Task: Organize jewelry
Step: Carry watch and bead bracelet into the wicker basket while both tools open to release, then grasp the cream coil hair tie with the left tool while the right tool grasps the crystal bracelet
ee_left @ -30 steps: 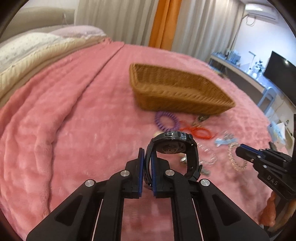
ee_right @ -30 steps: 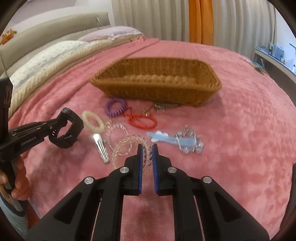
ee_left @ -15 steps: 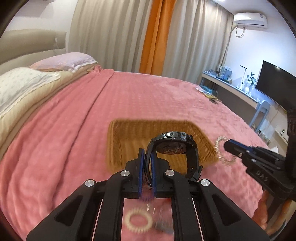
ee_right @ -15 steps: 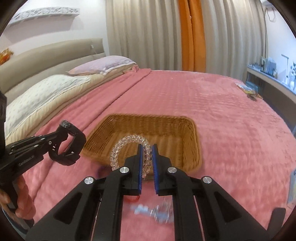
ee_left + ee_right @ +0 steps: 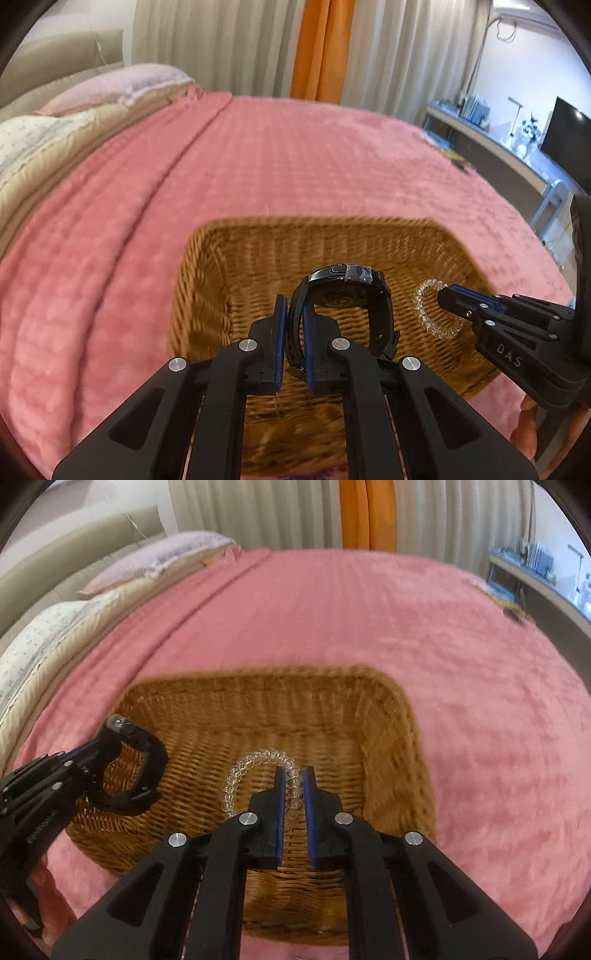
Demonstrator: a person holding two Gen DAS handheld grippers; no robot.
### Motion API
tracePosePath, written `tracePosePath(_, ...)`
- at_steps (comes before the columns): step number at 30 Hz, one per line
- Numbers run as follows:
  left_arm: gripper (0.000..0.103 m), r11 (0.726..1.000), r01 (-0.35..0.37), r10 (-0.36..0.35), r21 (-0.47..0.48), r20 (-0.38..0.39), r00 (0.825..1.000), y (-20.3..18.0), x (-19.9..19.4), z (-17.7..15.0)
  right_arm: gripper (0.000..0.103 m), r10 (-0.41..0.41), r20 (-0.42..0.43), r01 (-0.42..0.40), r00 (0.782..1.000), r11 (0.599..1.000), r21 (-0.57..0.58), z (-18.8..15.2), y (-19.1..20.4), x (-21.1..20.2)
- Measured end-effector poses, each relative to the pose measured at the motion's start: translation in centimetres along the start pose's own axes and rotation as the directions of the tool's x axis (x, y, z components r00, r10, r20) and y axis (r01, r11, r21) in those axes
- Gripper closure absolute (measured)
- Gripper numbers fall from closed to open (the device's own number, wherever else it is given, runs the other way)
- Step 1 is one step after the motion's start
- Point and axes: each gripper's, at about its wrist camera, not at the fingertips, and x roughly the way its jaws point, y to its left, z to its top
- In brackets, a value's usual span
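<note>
The left gripper point(image 5: 294, 320) is clamping the black watch point(image 5: 345, 299) by its stiff strap over the wicker basket point(image 5: 384, 716); it is probably heavy. Rightward, the right gripper point(image 5: 294, 783) is pinching the clear bead bracelet point(image 5: 255, 766), likely light and slippery.

A big bed with a pink blanket point(image 5: 295, 155) fills most of the room. At ten o'clock lie pillows point(image 5: 110, 88) against a tan headboard point(image 5: 62, 55). At twelve o'clock hang pale curtains point(image 5: 221, 40) with one orange curtain point(image 5: 317, 48) between them. At two o'clock a long desk point(image 5: 498, 144) stands by a white wall, with a dark TV point(image 5: 565, 133) on it. An air conditioner point(image 5: 524, 11) sits high on that wall.
</note>
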Motion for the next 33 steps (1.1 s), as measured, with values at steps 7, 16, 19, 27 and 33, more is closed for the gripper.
tracePosePath(7, 0.083, 1.0, 0.014, -0.013, 0.016, -0.023, 1.0, -0.1, 0.1, -0.6, 0.094, 0.017, -0.017, -0.017, 1.0, 1.0, 0.004, -0.6, 0.1, 0.0)
tracePosePath(16, 0.041, 0.994, 0.101, -0.103, 0.032, 0.069, 0.992, -0.1, -6.4, -1.2, 0.042, 0.066, 0.083, -0.066, 0.994, 0.998, -0.001, -2.2, 0.0, -6.1)
tracePosePath(19, 0.027, 0.991, 0.126, -0.13, 0.037, 0.145, 0.981, 0.2, -10.7, -2.4, 0.042, 0.104, 0.131, -0.104, 0.986, 0.995, -0.004, -3.7, -0.1, -9.0)
tracePosePath(27, 0.027, 0.991, 0.135, -0.137, 0.024, 0.237, 0.962, 1.0, -17.5, -6.8, 0.042, 0.098, 0.209, -0.092, 0.973, 0.995, -0.04, -8.7, 1.0, -14.1)
tracePosePath(33, 0.027, 0.995, 0.099, -0.091, -0.029, 0.21, 0.973, 2.8, -16.9, -10.6, 0.042, 0.119, 0.173, -0.107, 0.978, 0.991, -0.077, -12.6, 2.9, -13.1)
